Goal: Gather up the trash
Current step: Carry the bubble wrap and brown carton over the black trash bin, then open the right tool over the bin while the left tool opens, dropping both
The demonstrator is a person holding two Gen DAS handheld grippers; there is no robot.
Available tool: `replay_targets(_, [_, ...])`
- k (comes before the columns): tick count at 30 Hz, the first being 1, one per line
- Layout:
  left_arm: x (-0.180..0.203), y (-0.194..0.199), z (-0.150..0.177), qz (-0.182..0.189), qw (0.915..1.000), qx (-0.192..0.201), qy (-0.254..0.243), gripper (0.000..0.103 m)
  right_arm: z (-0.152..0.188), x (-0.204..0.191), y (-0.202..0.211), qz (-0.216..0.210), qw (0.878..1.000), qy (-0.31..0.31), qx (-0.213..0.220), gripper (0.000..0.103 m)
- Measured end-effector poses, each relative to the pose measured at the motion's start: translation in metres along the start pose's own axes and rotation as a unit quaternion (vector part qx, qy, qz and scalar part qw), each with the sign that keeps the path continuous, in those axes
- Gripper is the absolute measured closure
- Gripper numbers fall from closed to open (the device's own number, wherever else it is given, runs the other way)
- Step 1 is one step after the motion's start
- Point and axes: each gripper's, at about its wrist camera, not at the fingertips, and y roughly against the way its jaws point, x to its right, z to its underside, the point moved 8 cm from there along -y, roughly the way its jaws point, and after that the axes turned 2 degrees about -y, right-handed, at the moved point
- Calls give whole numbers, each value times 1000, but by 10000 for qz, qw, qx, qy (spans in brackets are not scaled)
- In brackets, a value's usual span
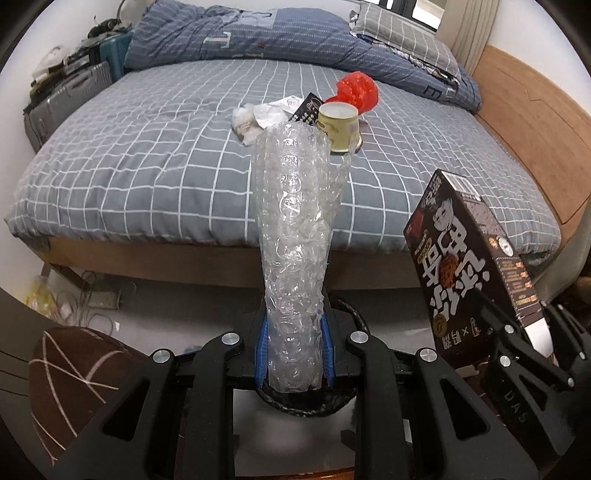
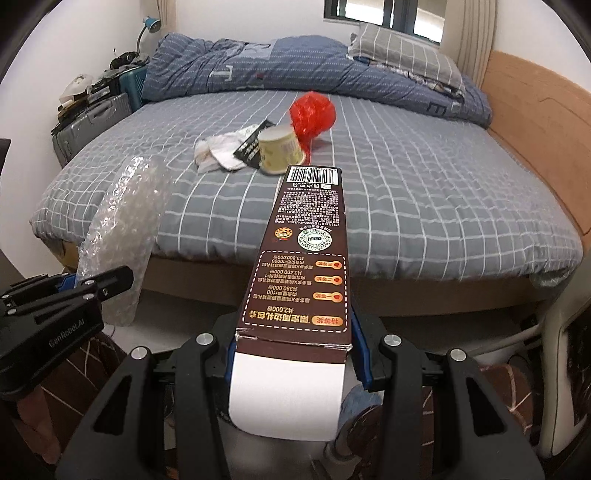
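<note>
My left gripper is shut on a roll of clear bubble wrap that stands up between its blue pads. My right gripper is shut on a long brown carton, white open end toward the camera. Both are held off the foot of the bed; the carton shows right of the wrap, the wrap left of the carton. On the bed lie a red plastic bag, a paper cup on its side, crumpled white tissue and a dark wrapper.
The bed has a grey checked sheet, with a blue duvet and a pillow at the far end. Suitcases stand at the left, and a wooden bed frame runs along the right. A dark round rim lies under the left gripper. Cables lie on the floor.
</note>
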Motion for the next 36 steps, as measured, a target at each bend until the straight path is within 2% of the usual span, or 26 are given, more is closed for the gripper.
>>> replay_targets(10, [-8,-14,23,-80,9998,-172,-28,81,19,-2,-11,38,9999,-22,-118,59])
replay_targets(14, [-7,-31,32,-166,9994,-266,-121,81,28,-2,-27,53,9997,-62,-236,59])
replay_targets(22, [-12,-73,54,1,9980,-623,-81,81,49,-4,-65,28,9980,-71,-627,59])
replay_targets(29, [-29,-97,60,-158,9971,-741,-12,81,64,-15,-89,-138,9969,104,-768,59])
replay_targets(36, [-36,-139,70,-119,9945,-1041,40,81,84,-22,-128,-316,9931,154,-1117,59])
